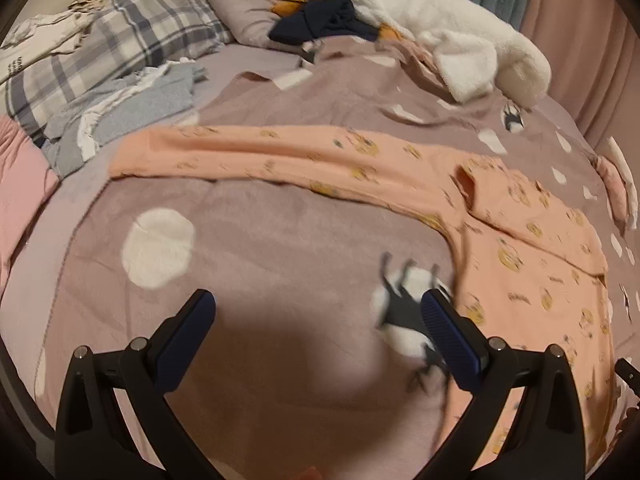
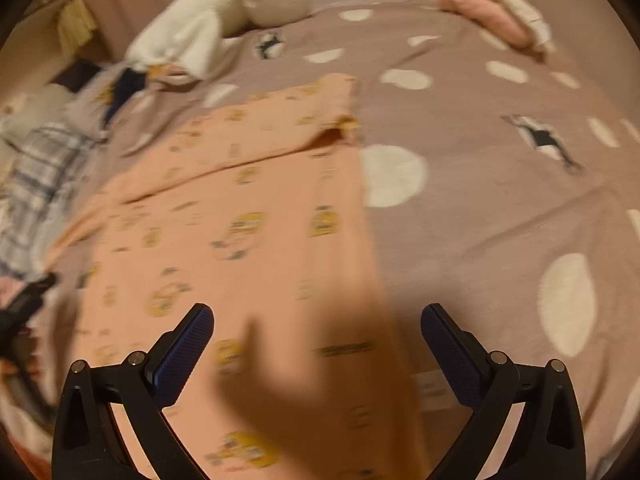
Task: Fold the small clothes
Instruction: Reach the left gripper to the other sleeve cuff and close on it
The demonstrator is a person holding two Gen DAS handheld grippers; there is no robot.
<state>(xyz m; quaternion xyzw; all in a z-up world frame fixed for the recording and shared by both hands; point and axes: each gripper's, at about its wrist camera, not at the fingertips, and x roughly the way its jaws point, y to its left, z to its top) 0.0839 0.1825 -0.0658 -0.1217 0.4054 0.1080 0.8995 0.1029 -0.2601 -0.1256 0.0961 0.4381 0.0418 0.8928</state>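
Peach-pink cotton garment (image 1: pixel 520 216) with small yellow prints, spread flat on mauve bedcover (image 1: pixel 260 240), probably so that edges stay easy to reach for folding. One sleeve (image 1: pixel 240 152) stretched out long to the side. Left gripper (image 1: pixel 318 312) above bare cover just beside garment's edge, jaws spread wide, nothing between. Right gripper (image 2: pixel 316 328) over garment's straight side edge (image 2: pixel 366 216), jaws also spread wide, empty. Much free cover beside that edge; white plush toy (image 1: pixel 448 32) and plaid pillow (image 1: pixel 120 40) well apart.
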